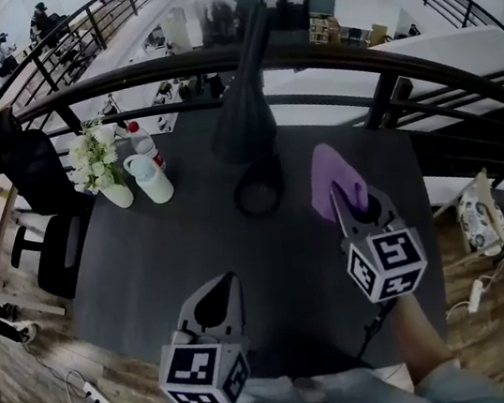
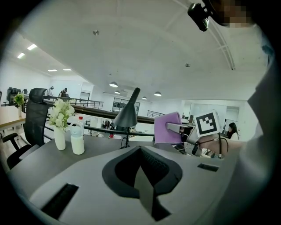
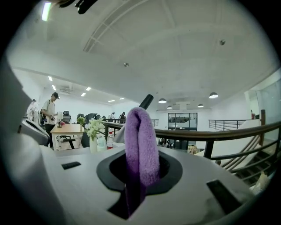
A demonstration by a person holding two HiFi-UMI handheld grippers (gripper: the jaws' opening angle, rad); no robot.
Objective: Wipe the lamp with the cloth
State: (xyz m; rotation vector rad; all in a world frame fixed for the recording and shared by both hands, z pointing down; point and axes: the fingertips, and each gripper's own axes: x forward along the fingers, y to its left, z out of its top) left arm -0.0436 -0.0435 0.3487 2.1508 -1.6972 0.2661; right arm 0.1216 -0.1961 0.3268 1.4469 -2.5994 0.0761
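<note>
The purple cloth [image 1: 334,176] is clamped in the right gripper [image 1: 349,206], the left gripper [image 1: 220,298] is seen closed and empty, and the black lamp [image 1: 244,112] on the table [image 1: 140,270] is found just ahead-left of the cloth, shade slanting away.

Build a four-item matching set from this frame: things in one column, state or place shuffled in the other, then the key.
Things
1. lamp
2. cloth
3. left gripper
4. flower vase

States or places
A. shut, nothing between its jaws
B. far left of the table, next to a white bottle
C. black, standing mid-table toward the far edge
D. purple, clamped in the right gripper

Pairs: 1-C, 2-D, 3-A, 4-B
</note>
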